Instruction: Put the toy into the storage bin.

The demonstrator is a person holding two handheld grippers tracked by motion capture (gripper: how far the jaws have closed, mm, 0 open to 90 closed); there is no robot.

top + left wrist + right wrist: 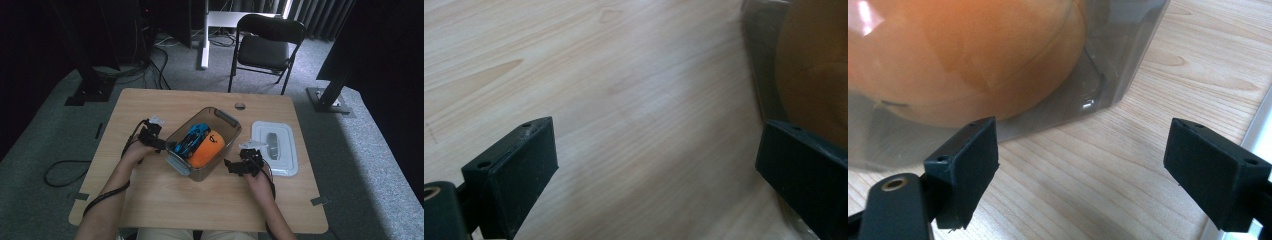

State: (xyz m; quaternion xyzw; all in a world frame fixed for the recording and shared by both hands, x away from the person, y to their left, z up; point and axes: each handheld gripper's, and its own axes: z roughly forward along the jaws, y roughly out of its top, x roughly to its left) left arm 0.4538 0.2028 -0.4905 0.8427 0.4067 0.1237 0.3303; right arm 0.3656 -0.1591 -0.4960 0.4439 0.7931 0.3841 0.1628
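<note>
High view: clear bin (227,131) mid-table, packed; lid (275,147) lies off near the right edge. Left gripper (159,143) and right gripper (231,165) flank it, jaws released. Closing remains.

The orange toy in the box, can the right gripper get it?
Probably yes. The right gripper is open beside the clear box, whose top is open; the orange toy lies uncovered, though the wall stands between them.
</note>
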